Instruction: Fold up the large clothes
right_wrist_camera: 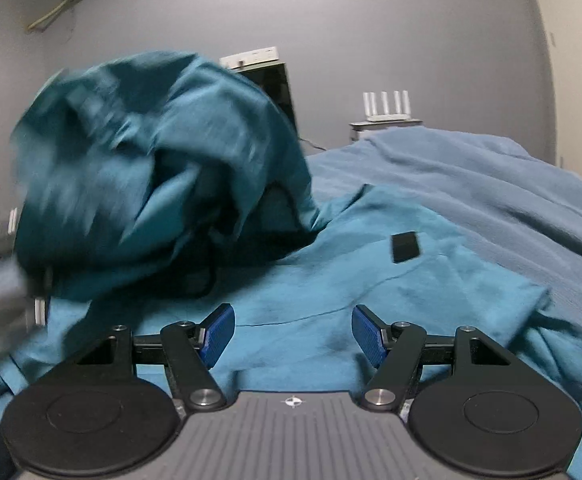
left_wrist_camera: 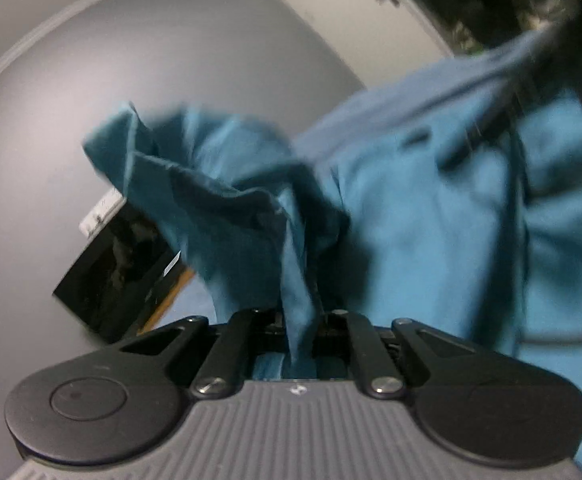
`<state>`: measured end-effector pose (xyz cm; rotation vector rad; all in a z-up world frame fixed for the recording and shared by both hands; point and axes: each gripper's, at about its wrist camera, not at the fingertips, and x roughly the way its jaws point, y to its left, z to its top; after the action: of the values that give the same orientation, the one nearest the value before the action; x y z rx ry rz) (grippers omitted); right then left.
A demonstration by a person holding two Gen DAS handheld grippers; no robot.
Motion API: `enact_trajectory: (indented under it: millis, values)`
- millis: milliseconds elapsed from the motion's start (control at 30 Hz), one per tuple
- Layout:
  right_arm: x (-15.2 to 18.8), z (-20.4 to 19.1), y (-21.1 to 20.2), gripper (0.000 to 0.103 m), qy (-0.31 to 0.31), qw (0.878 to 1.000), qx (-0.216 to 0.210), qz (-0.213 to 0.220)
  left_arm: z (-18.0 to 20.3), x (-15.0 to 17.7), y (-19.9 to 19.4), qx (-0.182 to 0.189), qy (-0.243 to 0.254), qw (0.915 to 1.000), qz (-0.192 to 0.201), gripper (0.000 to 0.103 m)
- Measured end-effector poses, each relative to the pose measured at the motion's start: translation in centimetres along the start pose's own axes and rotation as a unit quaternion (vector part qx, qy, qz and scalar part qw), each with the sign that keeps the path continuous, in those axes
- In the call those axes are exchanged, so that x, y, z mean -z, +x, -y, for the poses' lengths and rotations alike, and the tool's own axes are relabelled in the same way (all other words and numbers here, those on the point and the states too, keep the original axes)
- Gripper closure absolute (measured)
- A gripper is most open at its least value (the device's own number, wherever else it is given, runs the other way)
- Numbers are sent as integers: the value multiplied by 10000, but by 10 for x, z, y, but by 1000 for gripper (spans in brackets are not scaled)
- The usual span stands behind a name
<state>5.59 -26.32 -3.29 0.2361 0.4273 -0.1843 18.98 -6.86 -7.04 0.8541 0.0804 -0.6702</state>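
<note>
While left tongs (left_wrist_camera: 299,320) pinch the teal shirt (right_wrist_camera: 371,280) — right tongs (right_wrist_camera: 293,334) hover above.

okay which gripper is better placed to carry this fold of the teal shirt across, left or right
Left. The left gripper is already shut on a bunch of the teal shirt, lifting it; the right gripper hangs open over flat cloth, holding nothing.

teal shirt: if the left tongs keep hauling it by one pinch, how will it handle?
Likely floppy: the teal shirt bunches and drapes from the shut left tongs. Probably light, since one pinch lifts a big fold. It may drag the rest across the blue bedcover.
</note>
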Motion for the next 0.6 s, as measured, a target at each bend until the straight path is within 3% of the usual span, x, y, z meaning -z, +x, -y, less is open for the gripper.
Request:
enact_trajectory:
  millis: [167,333,467,600]
  values:
    - [-5,5,-20,35,88,9999,-36,85,19,23,-15,-169,-259,9981,-531,100]
    - [-9,17,-36,35,244,9997,-61,-17,29,33,-29,-356,-151,9959,-819,100]
    - [-17,37,-45,35,447,9990,-11,-50,31,33,-45,-533,-298,9929,-1025,90]
    - [-17,55,-54,35,631,9977,128,-199,29,35,-79,-599,-442,9906,-1152,87]
